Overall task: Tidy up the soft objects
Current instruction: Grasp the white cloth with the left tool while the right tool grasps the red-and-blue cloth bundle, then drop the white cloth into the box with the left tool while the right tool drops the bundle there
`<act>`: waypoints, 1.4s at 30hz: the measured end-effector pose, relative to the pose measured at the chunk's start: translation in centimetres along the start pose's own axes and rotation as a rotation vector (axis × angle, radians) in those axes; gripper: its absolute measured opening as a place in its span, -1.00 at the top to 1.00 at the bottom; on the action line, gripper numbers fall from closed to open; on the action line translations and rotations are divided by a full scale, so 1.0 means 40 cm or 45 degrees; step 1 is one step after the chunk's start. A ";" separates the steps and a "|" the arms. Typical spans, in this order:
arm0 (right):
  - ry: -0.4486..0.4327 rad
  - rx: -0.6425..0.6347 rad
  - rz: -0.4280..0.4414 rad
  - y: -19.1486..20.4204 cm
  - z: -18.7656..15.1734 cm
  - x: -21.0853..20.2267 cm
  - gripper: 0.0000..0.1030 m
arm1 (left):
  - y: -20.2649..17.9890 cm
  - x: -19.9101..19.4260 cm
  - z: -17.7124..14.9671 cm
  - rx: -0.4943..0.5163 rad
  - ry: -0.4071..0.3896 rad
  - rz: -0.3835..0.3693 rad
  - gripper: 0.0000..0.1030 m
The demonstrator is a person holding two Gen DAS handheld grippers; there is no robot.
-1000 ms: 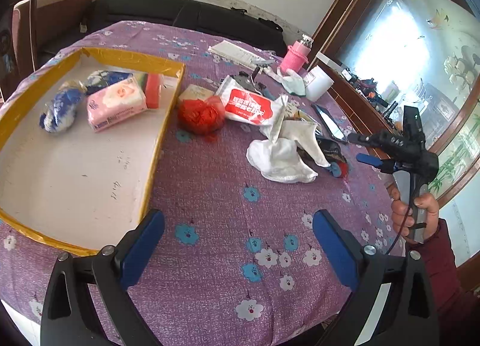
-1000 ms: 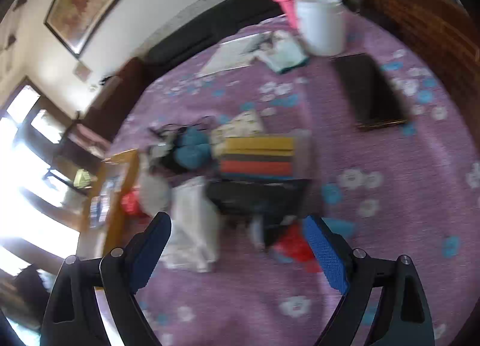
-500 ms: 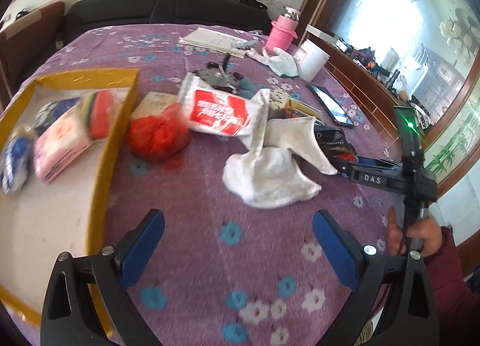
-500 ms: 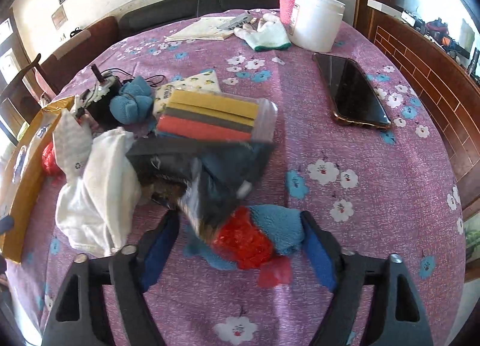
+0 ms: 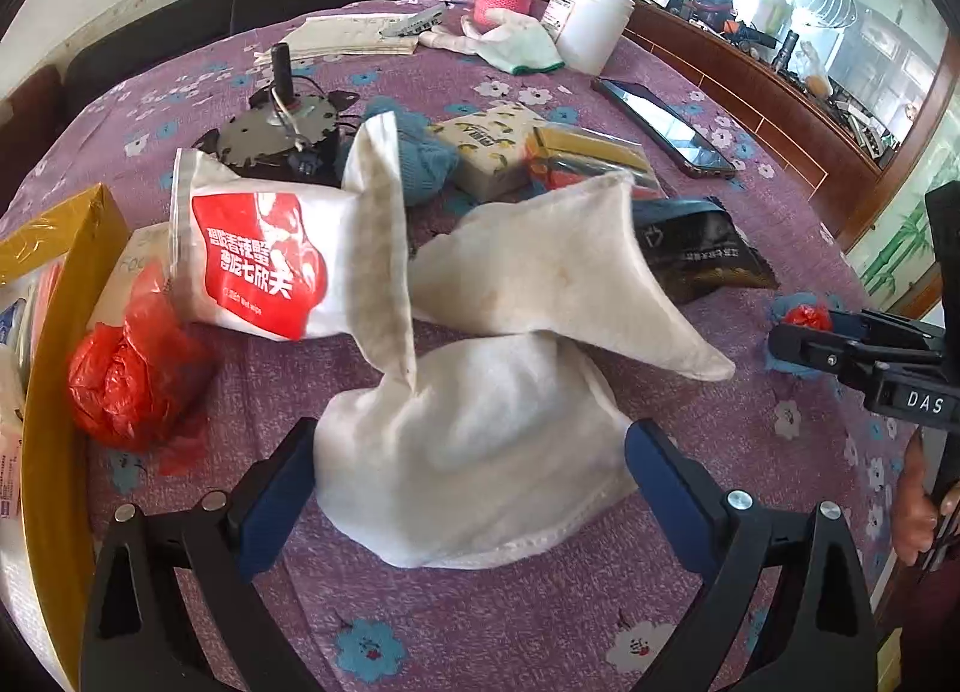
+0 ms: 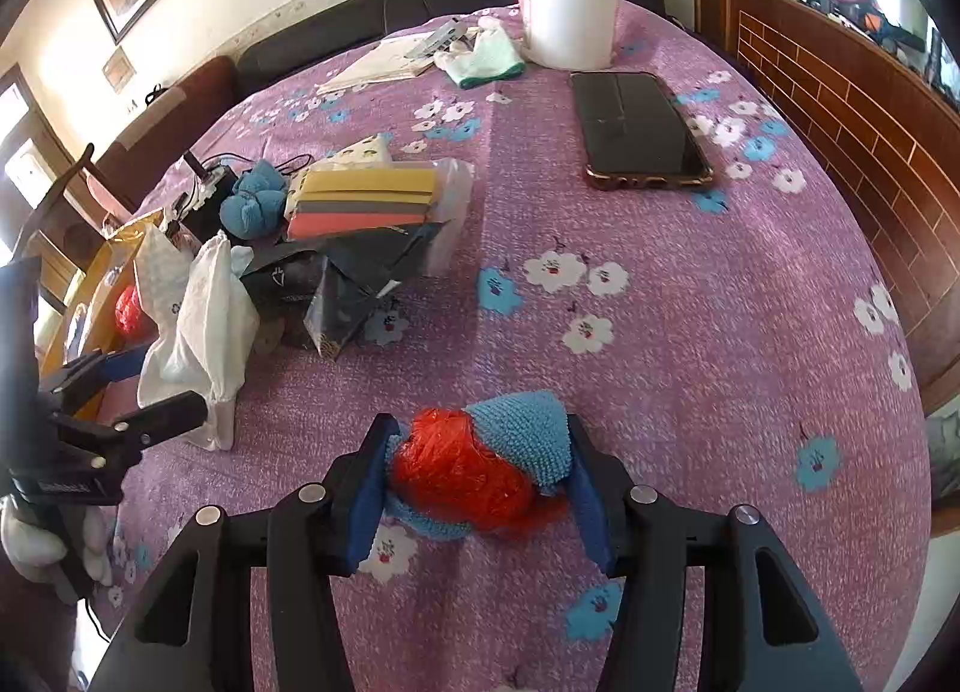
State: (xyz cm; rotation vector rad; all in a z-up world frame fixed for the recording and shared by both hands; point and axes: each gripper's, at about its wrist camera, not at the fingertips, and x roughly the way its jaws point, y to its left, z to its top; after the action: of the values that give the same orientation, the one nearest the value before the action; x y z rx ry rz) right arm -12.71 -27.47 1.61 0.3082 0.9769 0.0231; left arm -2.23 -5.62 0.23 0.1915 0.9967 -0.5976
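Left gripper (image 5: 471,482): fingers wide, closing slightly around white cloth (image 5: 480,452), seemingly not pinching.
Right gripper (image 6: 477,491): fingers just narrowed, pressing red-and-blue bundle (image 6: 480,470) on counter (image 6: 690,332).

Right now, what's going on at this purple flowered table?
A person is sorting soft things with two tools. The right hand-held gripper has just been closing around a red mesh ball wrapped in blue knitted cloth. The left hand-held gripper straddles a crumpled white cloth, jaws wide. A yellow-rimmed tray waits alongside.
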 end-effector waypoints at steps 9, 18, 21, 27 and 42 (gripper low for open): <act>-0.034 0.019 0.026 0.012 -0.025 -0.032 -0.08 | 0.027 -0.111 -0.046 -0.074 -0.067 -0.086 0.41; -0.093 -0.076 0.095 0.120 -0.045 -0.120 -0.08 | 0.211 -0.333 -0.152 -0.296 -0.228 -0.094 0.39; -0.097 -0.143 0.146 0.197 -0.038 -0.127 -0.08 | 0.320 -0.383 -0.173 -0.408 -0.240 -0.008 0.39; -0.083 -0.329 0.242 0.406 -0.014 -0.107 -0.09 | 0.542 -0.436 -0.228 -0.586 -0.192 0.196 0.39; 0.042 -0.646 0.374 0.868 0.031 0.060 -0.09 | 0.820 -0.311 -0.057 -0.710 -0.111 0.243 0.39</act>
State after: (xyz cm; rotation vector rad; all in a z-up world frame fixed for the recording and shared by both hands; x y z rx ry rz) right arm -6.23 5.80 9.60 -0.0196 0.9179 0.5366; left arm 9.28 27.15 5.61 -0.2306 1.0104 -0.1382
